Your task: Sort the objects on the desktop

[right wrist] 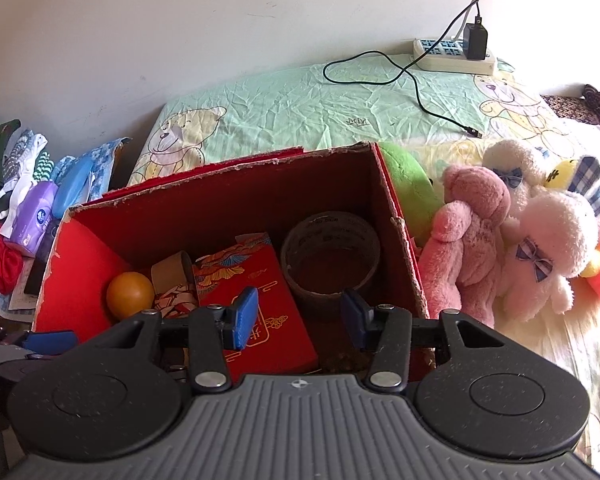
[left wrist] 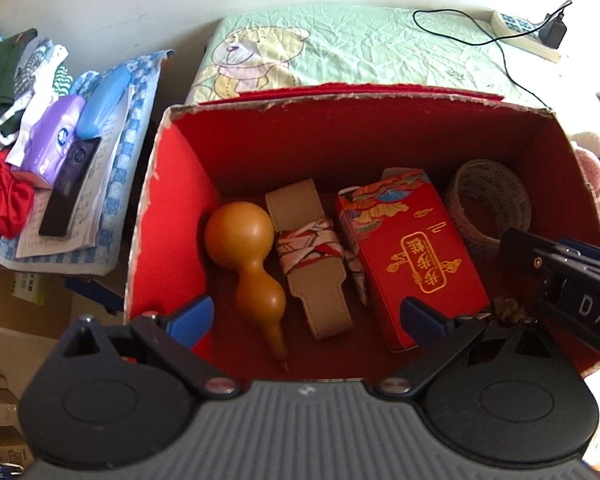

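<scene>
Four items already stowed in red box (left wrist: 172, 184): gourd (left wrist: 244, 248), strapped pouch (left wrist: 312, 256), red carton (left wrist: 412, 256), tape roll (left wrist: 488, 208). Left tongs (left wrist: 304, 316) and right tongs (right wrist: 296, 318) spread wide, empty (hovering above box). Sorting judged mostly complete; tissue pack (left wrist: 52, 140) and blue case (left wrist: 102, 96) left outside on side pile.

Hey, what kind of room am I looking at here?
Most likely a bedroom: a bed with a bear-print sheet, plush toys piled on it, and folded clothes stacked beside it.
</scene>
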`<state>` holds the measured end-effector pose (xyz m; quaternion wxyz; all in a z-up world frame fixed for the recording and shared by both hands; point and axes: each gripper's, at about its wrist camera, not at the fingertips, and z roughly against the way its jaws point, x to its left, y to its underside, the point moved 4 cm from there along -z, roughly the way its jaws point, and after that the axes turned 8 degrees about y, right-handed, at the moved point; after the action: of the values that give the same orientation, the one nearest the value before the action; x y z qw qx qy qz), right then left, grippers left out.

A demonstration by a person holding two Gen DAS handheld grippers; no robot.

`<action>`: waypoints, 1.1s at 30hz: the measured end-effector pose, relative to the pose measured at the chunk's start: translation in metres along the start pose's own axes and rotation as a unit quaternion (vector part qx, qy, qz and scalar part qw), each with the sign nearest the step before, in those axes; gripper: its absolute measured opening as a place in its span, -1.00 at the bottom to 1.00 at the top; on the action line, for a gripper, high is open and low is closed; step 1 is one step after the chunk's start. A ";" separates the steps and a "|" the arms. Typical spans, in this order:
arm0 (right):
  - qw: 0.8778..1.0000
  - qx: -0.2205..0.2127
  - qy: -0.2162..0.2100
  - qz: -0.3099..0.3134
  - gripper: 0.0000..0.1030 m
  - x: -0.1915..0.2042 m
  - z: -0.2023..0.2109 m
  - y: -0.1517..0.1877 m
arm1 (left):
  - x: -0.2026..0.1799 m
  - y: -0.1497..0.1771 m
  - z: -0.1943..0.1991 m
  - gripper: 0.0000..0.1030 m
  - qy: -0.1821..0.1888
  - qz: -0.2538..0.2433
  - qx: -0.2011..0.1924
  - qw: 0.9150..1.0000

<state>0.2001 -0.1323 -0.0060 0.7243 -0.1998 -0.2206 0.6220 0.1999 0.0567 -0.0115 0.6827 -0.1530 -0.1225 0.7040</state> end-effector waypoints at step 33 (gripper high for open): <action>0.998 0.038 0.045 0.009 -0.17 0.008 -0.022 0.008 | -0.002 0.003 -0.027 0.94 0.024 -0.015 0.029 0.999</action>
<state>0.2071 -0.1236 -0.0286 0.7349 -0.2021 -0.1620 0.6267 0.2072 0.0534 -0.0379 0.7001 -0.1485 -0.0880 0.6929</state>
